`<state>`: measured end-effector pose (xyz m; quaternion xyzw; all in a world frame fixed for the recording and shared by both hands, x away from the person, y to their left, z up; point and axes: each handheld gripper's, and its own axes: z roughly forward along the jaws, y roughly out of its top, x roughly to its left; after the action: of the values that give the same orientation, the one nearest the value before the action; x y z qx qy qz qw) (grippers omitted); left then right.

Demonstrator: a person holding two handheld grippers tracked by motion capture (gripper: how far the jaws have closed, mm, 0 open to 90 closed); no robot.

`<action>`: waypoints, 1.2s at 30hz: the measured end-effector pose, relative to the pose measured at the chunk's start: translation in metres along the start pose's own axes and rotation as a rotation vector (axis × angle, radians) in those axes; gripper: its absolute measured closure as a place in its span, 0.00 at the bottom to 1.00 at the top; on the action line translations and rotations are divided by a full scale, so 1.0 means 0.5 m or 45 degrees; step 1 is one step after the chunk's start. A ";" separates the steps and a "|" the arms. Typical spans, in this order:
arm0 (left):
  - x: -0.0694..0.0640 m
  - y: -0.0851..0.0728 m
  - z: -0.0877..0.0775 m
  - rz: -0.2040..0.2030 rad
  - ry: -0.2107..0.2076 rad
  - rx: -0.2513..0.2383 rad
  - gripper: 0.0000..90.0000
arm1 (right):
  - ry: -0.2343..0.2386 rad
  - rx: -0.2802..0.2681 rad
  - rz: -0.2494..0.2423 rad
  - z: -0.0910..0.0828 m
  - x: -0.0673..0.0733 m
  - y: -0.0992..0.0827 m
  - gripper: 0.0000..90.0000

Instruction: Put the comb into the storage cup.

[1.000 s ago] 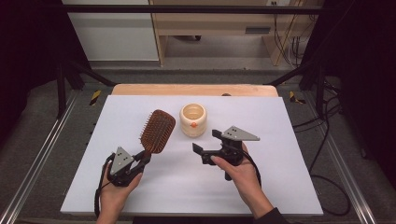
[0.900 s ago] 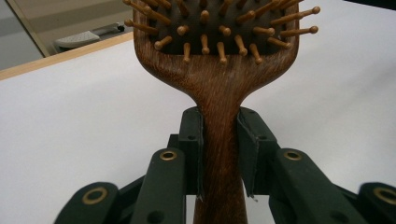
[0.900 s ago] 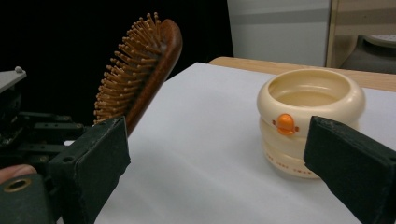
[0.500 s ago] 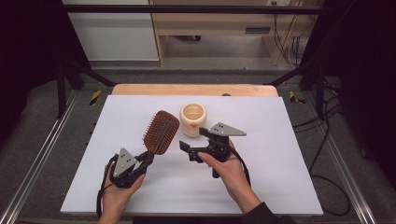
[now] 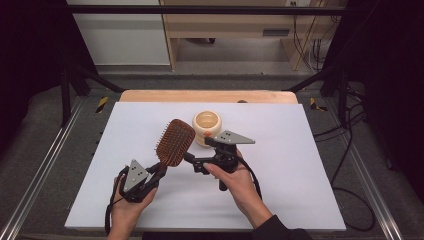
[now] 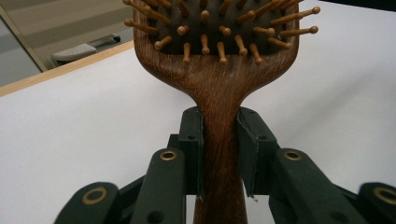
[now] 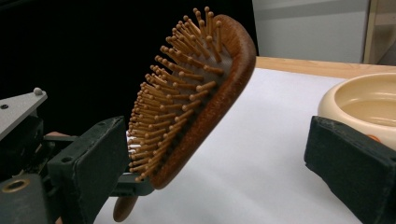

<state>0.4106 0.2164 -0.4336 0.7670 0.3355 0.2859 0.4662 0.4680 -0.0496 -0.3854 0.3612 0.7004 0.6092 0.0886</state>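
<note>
Your left claw [image 6: 219, 154] grips the hairbrush [image 5: 175, 142] by its handle, head tilted toward one o'clock above the bench [image 5: 300, 150]. Your right claw [image 7: 215, 154] gapes wide around the head (pads clear), bowl [image 7: 364, 102] just beside.

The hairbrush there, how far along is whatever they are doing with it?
Done: the left tongs have the hairbrush by its handle, lifted and tilted. In hand: the right tongs stand open around its head, not yet gripping. Left, probably: closing on it and moving it, perhaps toward the bowl.
</note>
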 end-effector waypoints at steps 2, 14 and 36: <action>-0.001 0.000 0.000 0.000 0.002 -0.001 0.81 | 0.005 -0.003 0.001 0.002 0.002 0.002 0.08; -0.002 0.001 -0.002 -0.001 0.003 -0.019 0.81 | 0.029 -0.015 0.021 0.019 0.009 0.007 0.09; -0.009 0.005 -0.004 0.023 0.006 -0.038 0.81 | 0.048 -0.051 0.053 0.033 0.011 0.016 0.11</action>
<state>0.4069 0.2130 -0.4309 0.7624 0.3253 0.2967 0.4742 0.4764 -0.0330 -0.3803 0.3621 0.6820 0.6315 0.0699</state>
